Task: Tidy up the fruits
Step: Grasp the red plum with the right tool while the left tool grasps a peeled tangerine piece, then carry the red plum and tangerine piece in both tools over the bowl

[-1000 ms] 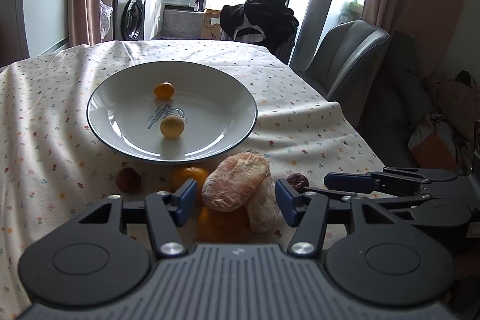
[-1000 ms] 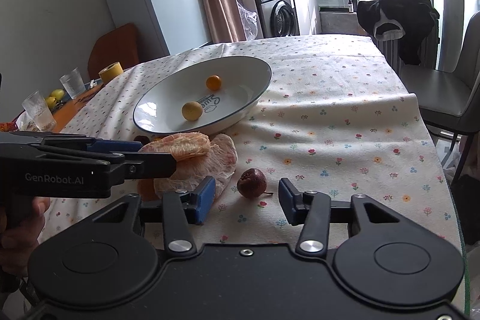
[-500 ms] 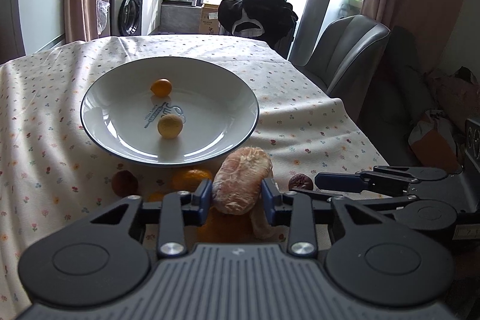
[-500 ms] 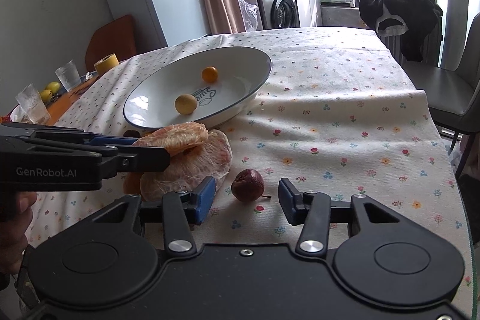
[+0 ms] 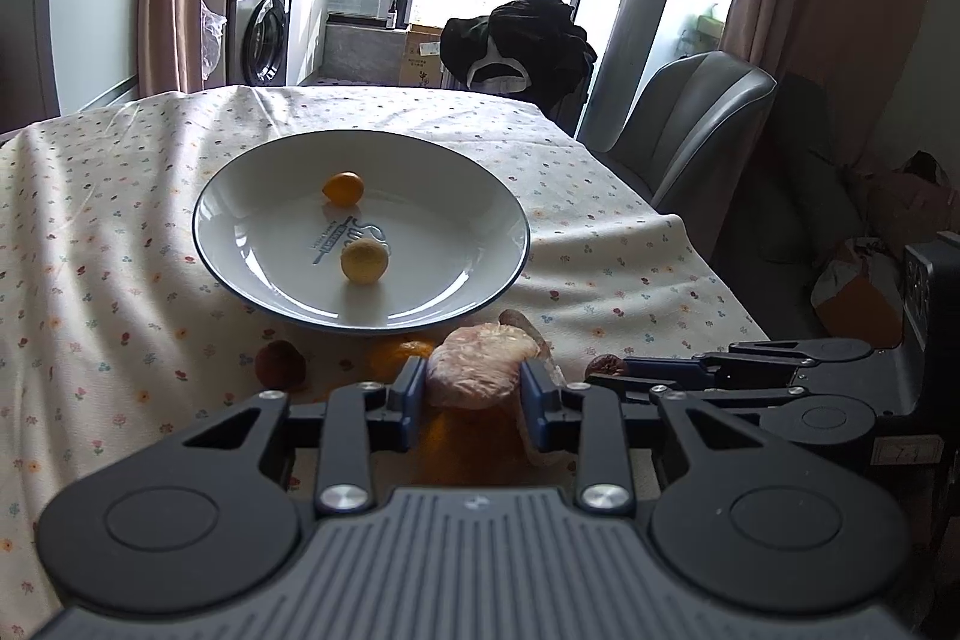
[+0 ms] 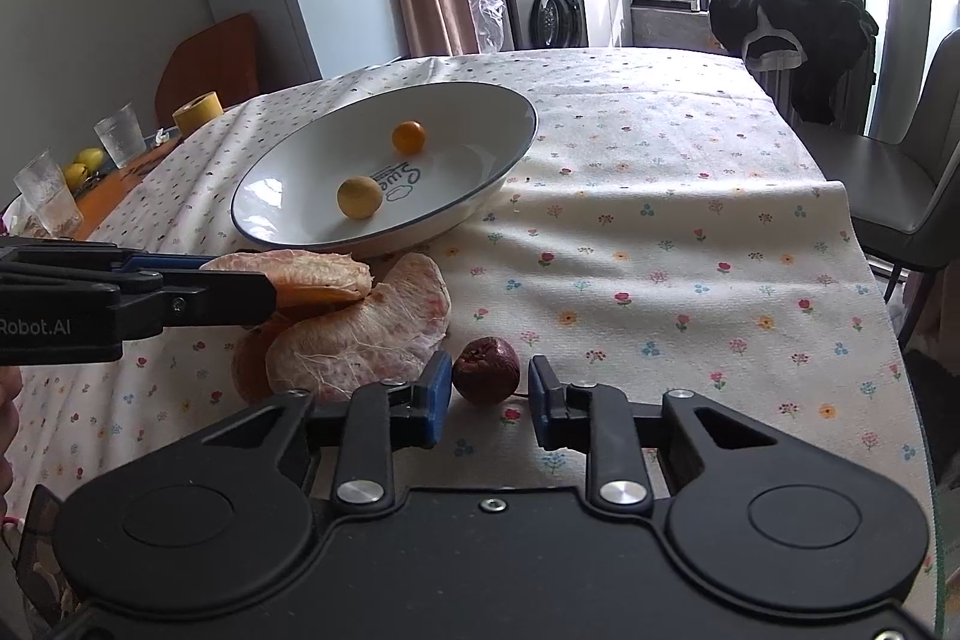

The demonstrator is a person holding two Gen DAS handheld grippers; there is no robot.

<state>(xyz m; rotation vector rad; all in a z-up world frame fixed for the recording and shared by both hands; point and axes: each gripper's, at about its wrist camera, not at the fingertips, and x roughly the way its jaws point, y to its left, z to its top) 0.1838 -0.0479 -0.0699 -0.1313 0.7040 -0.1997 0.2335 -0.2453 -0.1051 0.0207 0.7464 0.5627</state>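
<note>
The left tool (image 5: 474, 388) is clenched on a peeled pomelo segment (image 5: 480, 364), low in the centre of the left wrist view, gripped across its width so the soft flesh sits between both blue pads. It seems lifted just clear of the second pomelo segment (image 6: 366, 340) that lies beneath it on the surface (image 6: 660, 232). The plate (image 5: 252, 274) sits just beyond, above centre, already holding a small orange fruit (image 5: 343, 188) and a yellow fruit (image 5: 364, 263); most of its basin is bare, so a short forward carry should find room.

The right tool (image 6: 489, 397) is released, its jaws spread on either side of a dark red fruit (image 6: 486, 370) at lower centre of the right wrist view, apparently lined up for a pinch. That fruit is round and may roll when squeezed.

A brownish fruit (image 5: 279, 366) and an orange (image 5: 402, 349) rest near the plate's near rim. To the right of the frame the cloth drops off at the surface edge beside a chair (image 6: 900, 184), well apart from the fruit.
</note>
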